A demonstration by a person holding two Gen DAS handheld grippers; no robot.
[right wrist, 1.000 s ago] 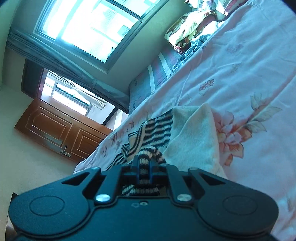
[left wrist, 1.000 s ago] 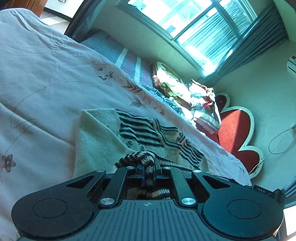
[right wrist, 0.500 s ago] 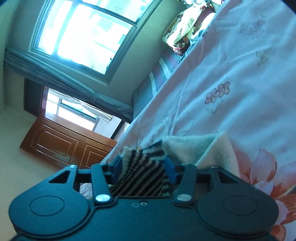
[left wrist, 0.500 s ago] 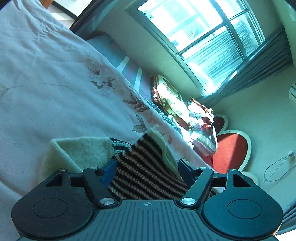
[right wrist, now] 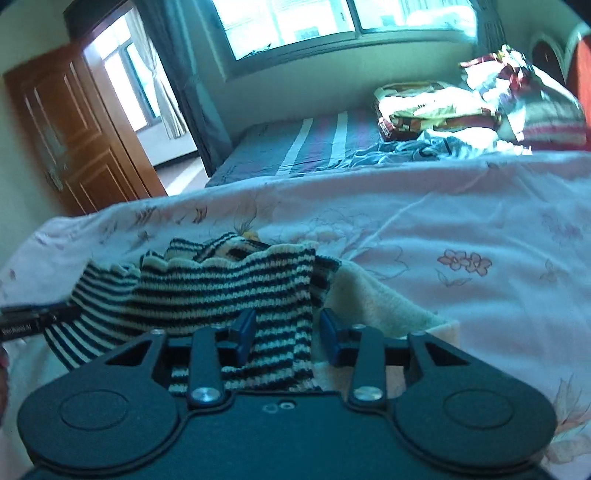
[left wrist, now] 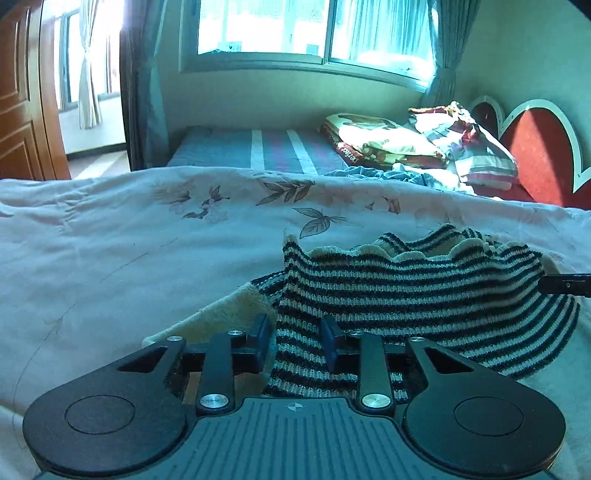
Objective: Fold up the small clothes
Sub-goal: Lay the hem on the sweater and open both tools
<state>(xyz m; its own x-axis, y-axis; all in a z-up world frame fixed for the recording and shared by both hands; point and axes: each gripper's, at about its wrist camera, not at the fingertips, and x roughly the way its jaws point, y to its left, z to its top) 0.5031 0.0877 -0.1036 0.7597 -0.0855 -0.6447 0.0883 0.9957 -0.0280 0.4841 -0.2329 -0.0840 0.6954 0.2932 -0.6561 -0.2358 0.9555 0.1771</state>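
I note the left gripper (left wrist: 295, 341) jaws apart, striped knit garment (left wrist: 406, 291) lying loose between them, right gripper (right wrist: 288, 334) likewise parted over it, garment on floral bedspread (left wrist: 129, 240), cream lining (right wrist: 376, 302) at 2 o'clock in right view.

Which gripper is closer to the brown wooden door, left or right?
Left. The left gripper is at the striped garment's end toward the door; the right gripper is at its far end, toward the red headboard.

floral bedspread (left wrist: 147, 236), window (left wrist: 317, 29), wooden door (right wrist: 70, 136)
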